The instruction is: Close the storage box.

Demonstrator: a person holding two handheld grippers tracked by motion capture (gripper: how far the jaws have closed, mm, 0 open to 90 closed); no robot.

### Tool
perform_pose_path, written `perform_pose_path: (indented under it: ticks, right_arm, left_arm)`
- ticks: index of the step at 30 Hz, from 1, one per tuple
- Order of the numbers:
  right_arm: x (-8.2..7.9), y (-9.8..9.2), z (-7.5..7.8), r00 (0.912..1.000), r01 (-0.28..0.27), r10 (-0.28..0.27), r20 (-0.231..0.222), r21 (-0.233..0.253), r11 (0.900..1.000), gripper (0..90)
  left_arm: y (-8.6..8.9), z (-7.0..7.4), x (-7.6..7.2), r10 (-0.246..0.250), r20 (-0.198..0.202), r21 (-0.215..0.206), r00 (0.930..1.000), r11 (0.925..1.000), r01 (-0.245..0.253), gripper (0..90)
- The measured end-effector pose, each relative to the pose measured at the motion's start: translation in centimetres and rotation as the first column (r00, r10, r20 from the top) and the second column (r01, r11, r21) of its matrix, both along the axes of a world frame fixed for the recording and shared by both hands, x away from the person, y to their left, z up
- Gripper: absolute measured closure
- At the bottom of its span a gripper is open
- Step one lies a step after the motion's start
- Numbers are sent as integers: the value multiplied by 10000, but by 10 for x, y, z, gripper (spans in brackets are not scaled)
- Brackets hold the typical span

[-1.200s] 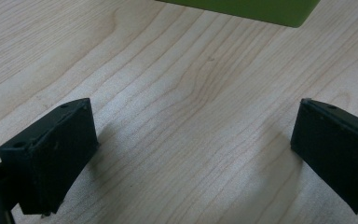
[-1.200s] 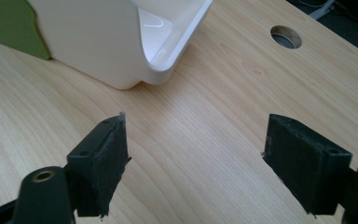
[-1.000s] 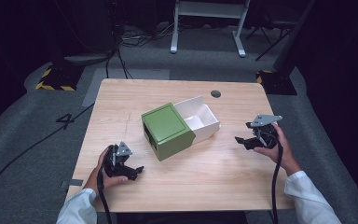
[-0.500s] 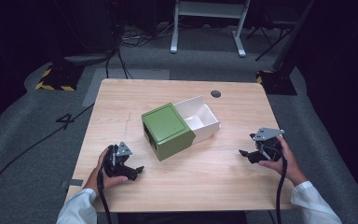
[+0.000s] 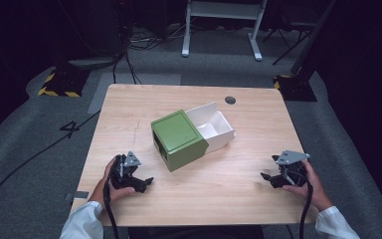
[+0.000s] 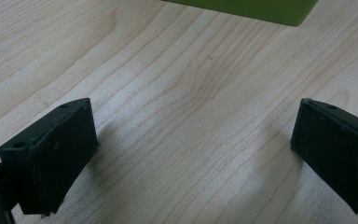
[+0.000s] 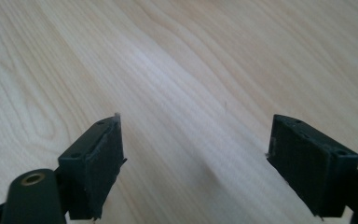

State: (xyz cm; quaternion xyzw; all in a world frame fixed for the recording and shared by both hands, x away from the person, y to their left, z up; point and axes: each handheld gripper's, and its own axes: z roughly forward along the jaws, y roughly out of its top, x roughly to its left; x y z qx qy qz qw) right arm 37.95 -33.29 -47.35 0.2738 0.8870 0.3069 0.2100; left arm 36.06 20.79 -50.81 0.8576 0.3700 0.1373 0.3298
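Observation:
A green box (image 5: 178,139) lies in the middle of the wooden table (image 5: 238,189), with a white inner tray (image 5: 212,127) slid partly out of its far right side. My left gripper (image 5: 143,182) rests open on the table near the front left, a short way from the green box, whose edge (image 6: 261,8) shows at the top of the left gripper view. Its jaws stand wide apart over bare wood (image 6: 191,121). My right gripper (image 5: 270,179) sits open at the front right, well clear of the box, with bare wood (image 7: 191,116) between its jaws.
A round dark cable port (image 5: 230,100) sits near the table's far edge. Beyond the table are a grey floor, cables (image 5: 129,47) and a white frame's legs (image 5: 221,30). Hazard-striped blocks (image 5: 54,84) flank the far corners.
My right gripper has moved toward the front edge of the table and lower, away from the white tray. The left gripper and the box have stayed put.

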Motion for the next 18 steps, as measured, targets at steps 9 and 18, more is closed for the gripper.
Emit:
perform_pose_path:
  ticks: [9, 18]
  right_arm:
    - [-24, -34, -26, 9963, 816, -786, -345, 979, 9918, 177]
    - [-31, -50, -34, 9851, 1628, -1481, -879, 1943, 9673, 146]
  left_arm:
    - [0, 0, -2, 34, 0, -45, 10000, 10000, -34, 6]
    - [0, 0, -2, 31, 4, -45, 10000, 10000, -31, 6]
